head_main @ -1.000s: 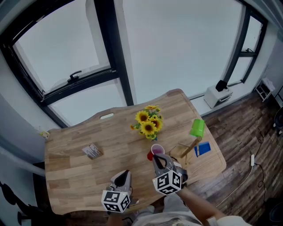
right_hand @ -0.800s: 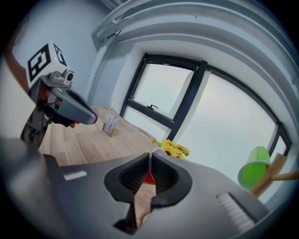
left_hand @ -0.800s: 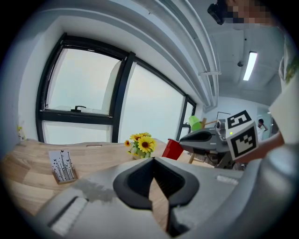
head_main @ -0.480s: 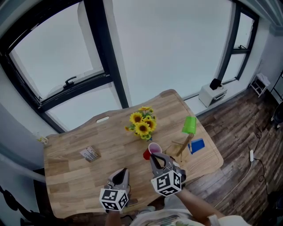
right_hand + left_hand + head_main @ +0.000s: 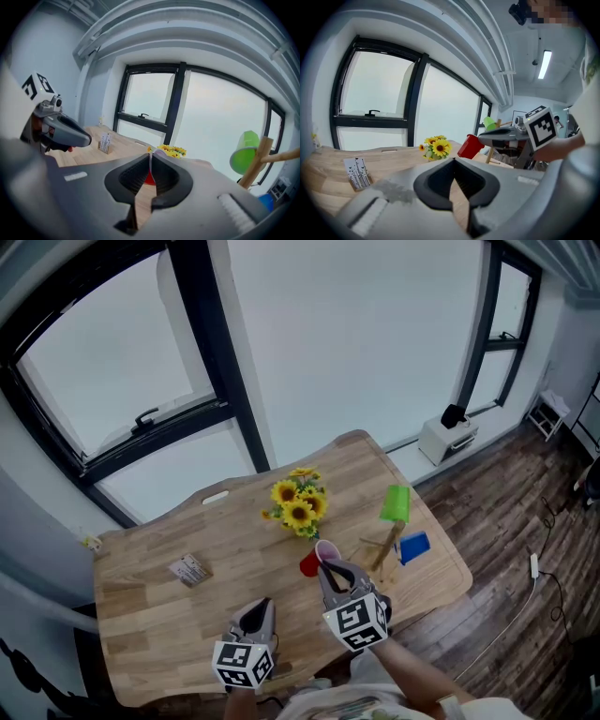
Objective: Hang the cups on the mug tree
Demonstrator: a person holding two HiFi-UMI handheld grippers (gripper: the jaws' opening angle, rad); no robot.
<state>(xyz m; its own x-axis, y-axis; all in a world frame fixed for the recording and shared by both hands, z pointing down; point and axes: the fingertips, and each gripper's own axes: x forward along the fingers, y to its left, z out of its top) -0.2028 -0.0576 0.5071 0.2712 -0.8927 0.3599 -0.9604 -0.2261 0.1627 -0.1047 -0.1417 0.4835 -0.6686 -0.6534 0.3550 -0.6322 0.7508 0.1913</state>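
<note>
My right tongs (image 5: 328, 566) pinch the tilted red cup (image 5: 310, 564) by its rim, at 5 o'clock from the sunflowers (image 5: 298, 507), mug tree (image 5: 384, 551) at its 3 o'clock; left tongs (image 5: 262, 607) closed, empty.

red cup (image 5: 310, 564): i see it clear of the bench (image 5: 150, 615), tilted, pale inside showing, its rim pinched between the right gripper's (image 5: 327, 567) fingers. green cup (image 5: 395, 504): hung at the top of the wooden mug tree (image 5: 382, 552), mouth tilted downward. tree stands near the bench's right end. blue cup (image 5: 413, 547): on the bench just beside the tree's base.
</note>
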